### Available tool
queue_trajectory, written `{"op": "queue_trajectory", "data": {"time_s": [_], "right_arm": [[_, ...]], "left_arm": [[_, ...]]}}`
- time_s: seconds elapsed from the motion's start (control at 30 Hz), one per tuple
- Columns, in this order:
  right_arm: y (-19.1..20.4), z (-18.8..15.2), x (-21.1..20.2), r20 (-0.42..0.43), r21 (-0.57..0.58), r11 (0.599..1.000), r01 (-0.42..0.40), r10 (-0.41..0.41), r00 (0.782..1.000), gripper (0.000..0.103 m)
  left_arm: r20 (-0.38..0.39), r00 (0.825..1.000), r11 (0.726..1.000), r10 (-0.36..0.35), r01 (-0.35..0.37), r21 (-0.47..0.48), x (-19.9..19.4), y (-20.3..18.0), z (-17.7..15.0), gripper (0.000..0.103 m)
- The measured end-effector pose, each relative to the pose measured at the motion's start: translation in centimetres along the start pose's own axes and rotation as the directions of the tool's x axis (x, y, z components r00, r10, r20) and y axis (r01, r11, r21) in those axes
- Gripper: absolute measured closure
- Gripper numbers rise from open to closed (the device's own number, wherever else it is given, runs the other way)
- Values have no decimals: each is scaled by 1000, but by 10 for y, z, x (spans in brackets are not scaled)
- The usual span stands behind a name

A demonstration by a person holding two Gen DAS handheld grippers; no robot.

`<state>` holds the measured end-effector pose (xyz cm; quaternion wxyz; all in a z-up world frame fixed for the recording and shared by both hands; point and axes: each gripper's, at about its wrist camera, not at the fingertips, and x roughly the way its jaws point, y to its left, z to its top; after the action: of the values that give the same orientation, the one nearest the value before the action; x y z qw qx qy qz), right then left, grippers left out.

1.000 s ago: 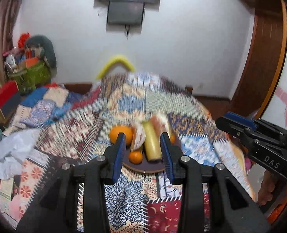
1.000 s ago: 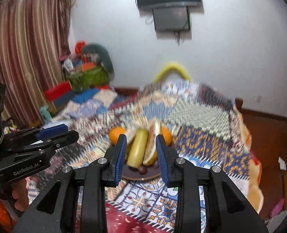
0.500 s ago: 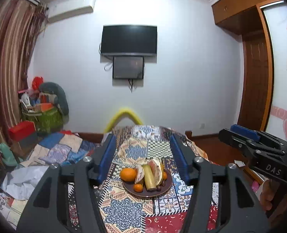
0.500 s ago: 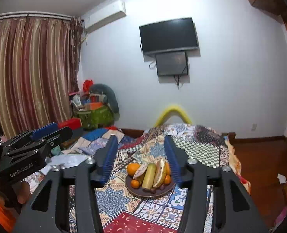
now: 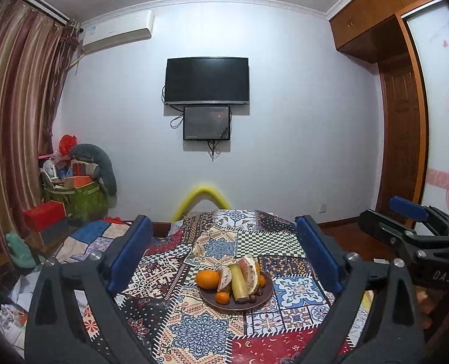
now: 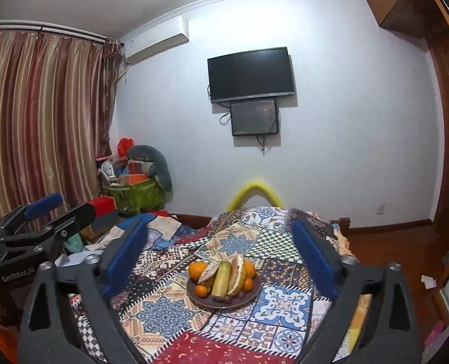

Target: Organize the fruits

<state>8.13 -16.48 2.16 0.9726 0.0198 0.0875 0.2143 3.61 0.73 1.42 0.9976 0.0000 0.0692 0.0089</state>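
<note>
1. The left gripper (image 5: 224, 248) is opening, its jaws spreading wide with nothing between them; the plate (image 5: 236, 302) of fruit is sitting well ahead on the quilt (image 5: 194, 327)
2. The right gripper (image 6: 221, 248) is also opening wide and gripping nothing, pointing at the same plate (image 6: 223, 302)
3. The left view is catching the right gripper (image 5: 412, 236) at its right edge, and a wooden door (image 5: 402, 139)
4. The right view is showing the left gripper (image 6: 42, 212) at its left edge, plus far more of the curtain (image 6: 42, 121)
5. Both views are showing the TV (image 5: 207, 80) on the wall
</note>
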Motion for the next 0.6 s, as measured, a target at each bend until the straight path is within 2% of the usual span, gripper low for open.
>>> {"op": "queue_trajectory", "data": {"time_s": [0.6], "right_arm": [[-2,-5,-11,2,9,1000,2,-2,1000,0]], "left_arm": [[-2,1000,1000,0,0,-3,-3,-3,-3,1]]}}
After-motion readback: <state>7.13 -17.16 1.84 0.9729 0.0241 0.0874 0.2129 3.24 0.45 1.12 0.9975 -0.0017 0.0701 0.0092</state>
